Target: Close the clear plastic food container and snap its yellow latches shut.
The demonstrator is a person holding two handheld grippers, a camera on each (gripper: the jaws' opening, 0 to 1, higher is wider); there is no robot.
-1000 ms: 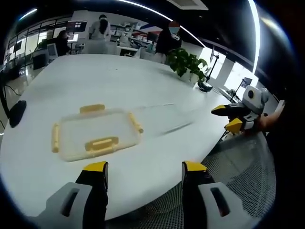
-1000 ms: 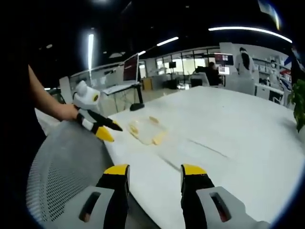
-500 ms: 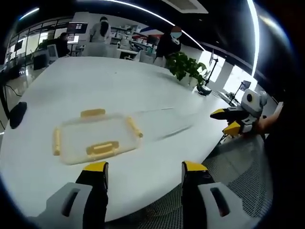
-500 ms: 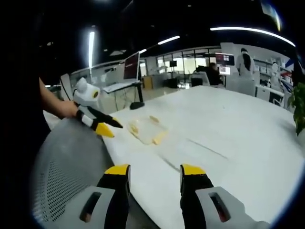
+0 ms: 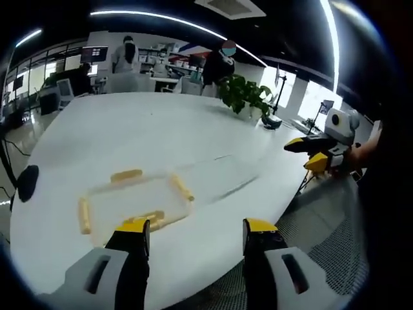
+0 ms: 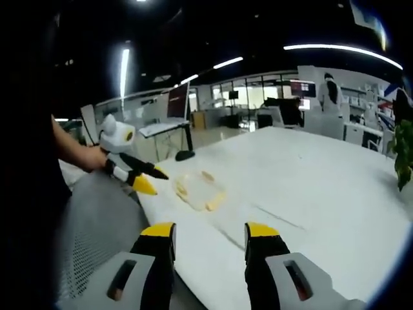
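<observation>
I had the container (image 5: 134, 201) lying flat on the white table (image 5: 161, 129), near the edge closest to me and just ahead of the left gripper (image 5: 195, 234). In the left gripper view its lid looked already down on the base, though clear plastic on a white top made that hard to be sure of. Four yellow latches ringed it: one on the far side (image 5: 126, 175), one on the right end (image 5: 181, 188), one on the left end (image 5: 84, 215), and the near one (image 5: 150, 218) partly behind my left jaw. I could not tell from that picture whether any latch was snapped home.

Both grippers were open and empty, jaws well parted. The left one hovered just short of the container, touching nothing. The right gripper (image 6: 208, 236) hung off the table edge above a mesh chair (image 6: 97, 226), well apart from the container (image 6: 197, 189), which looked small and distant in its view.

My judgement: the closing looked done or nearly so, and the latching was all left to do. Neither gripper had contact yet, so I counted the real work as not begun.
</observation>
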